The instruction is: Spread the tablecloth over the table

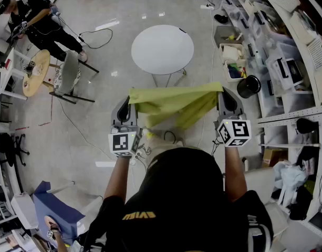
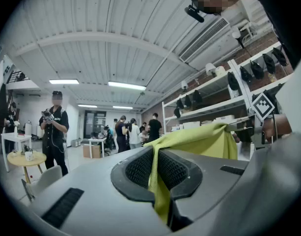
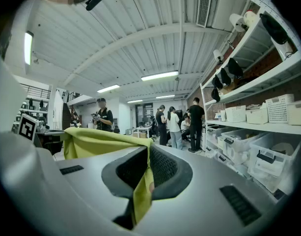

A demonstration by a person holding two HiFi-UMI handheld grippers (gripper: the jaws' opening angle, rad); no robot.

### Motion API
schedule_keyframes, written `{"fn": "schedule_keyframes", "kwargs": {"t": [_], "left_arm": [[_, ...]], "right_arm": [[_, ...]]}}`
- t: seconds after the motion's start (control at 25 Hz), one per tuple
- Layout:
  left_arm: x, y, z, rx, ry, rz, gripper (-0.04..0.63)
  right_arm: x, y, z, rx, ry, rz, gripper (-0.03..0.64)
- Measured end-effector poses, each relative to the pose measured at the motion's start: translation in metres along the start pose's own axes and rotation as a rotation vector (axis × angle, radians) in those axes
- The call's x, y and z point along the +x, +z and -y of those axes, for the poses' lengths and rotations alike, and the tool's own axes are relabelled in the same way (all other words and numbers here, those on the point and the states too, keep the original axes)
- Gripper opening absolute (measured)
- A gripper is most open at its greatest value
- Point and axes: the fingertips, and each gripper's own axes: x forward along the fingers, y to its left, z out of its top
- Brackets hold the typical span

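Note:
A yellow-green tablecloth [image 1: 174, 105] hangs in the air, stretched between my two grippers, its lower part drooping in folds. My left gripper [image 1: 130, 96] is shut on its left corner; in the left gripper view the tablecloth [image 2: 194, 140] runs out from between the closed jaws toward the right. My right gripper [image 1: 222, 92] is shut on the other corner, and the tablecloth [image 3: 98, 140] leads off to the left there. The round white table [image 1: 162, 49] stands on the floor beyond the cloth, bare. Both grippers point level.
Shelving [image 1: 287, 62] with bins and boxes lines the right side. A black bucket [image 1: 248, 86] stands beside it. A person [image 1: 37, 22] stands at the far left by a small wooden table [image 1: 35, 72] and a chair [image 1: 69, 75]. Cables lie on the floor.

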Motion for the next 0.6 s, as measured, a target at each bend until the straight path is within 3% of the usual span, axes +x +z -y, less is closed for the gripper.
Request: {"fn": "schedule_keyframes", "kwargs": {"t": [0.12, 0.24, 0.44, 0.6], "left_arm": [[0.005, -0.010, 0.004, -0.027, 0.026, -0.038, 0.025], [0.006, -0.012, 0.005, -0.050, 0.041, -0.025, 0.025], [0.008, -0.014, 0.019, -0.100, 0.028, -0.054, 0.025], [0.008, -0.015, 0.032, -0.063, 0.003, -0.055, 0.025]], "right_arm": [[0.005, 0.002, 0.006, -0.016, 0.014, 0.019, 0.011], [0.003, 0.002, 0.007, -0.022, 0.017, 0.027, 0.011], [0.000, -0.001, 0.018, 0.019, -0.011, 0.021, 0.011], [-0.007, -0.001, 0.028, 0.032, -0.019, 0.025, 0.011]]}}
